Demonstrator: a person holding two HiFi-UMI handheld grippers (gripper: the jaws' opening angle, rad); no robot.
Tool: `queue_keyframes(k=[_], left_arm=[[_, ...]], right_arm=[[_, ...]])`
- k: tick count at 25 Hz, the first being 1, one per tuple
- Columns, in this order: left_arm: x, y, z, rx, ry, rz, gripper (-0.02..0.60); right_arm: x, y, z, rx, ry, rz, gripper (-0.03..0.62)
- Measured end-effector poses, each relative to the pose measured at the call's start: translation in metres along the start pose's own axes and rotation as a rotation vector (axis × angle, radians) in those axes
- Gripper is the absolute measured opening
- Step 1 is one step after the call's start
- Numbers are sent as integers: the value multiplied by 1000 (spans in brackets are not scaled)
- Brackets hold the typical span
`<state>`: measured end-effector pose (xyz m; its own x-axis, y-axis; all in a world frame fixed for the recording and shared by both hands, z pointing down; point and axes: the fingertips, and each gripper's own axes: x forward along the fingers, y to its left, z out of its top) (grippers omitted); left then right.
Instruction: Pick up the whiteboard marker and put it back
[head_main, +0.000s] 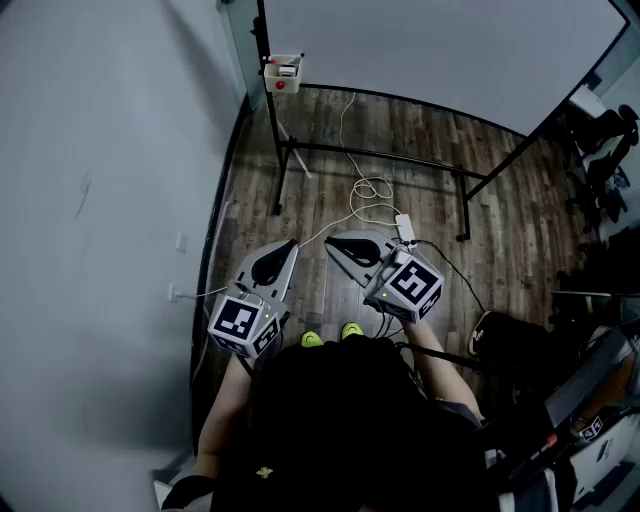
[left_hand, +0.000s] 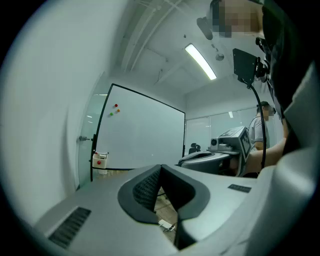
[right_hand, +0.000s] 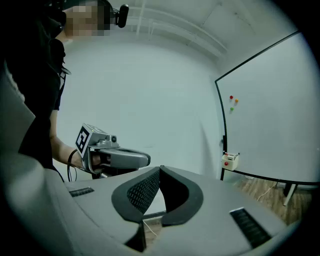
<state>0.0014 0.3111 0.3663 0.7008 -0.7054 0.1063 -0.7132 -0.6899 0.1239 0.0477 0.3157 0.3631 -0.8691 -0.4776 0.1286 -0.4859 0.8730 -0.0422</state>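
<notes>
Left gripper (left_hand: 160, 166) is held above the wood floor (head_main: 420, 190), jaws together with nothing between them. Far ahead, a small white holder (head_main: 283, 73) hangs at the whiteboard's (head_main: 440, 50) left edge; any marker inside is too small to tell. Right gripper (right_hand: 160, 168), just beside the left one, is likewise closed and empty.

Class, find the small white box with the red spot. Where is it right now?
In the head view, the small white box sits at the whiteboard's lower left corner, on the stand's left upright, next to the wall.
</notes>
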Motion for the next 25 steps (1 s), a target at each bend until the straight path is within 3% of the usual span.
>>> queue_keyframes(k=[7, 15, 25], left_arm=[[0, 6, 3, 6, -13, 20, 32], [-6, 7, 5, 11, -21, 24, 32], [-34, 20, 13, 20, -91, 16, 32]], right_arm=[[-1, 1, 5, 51, -48, 32, 26], [1, 1, 4, 36, -28, 17, 26], [6, 7, 6, -29, -15, -27, 26]])
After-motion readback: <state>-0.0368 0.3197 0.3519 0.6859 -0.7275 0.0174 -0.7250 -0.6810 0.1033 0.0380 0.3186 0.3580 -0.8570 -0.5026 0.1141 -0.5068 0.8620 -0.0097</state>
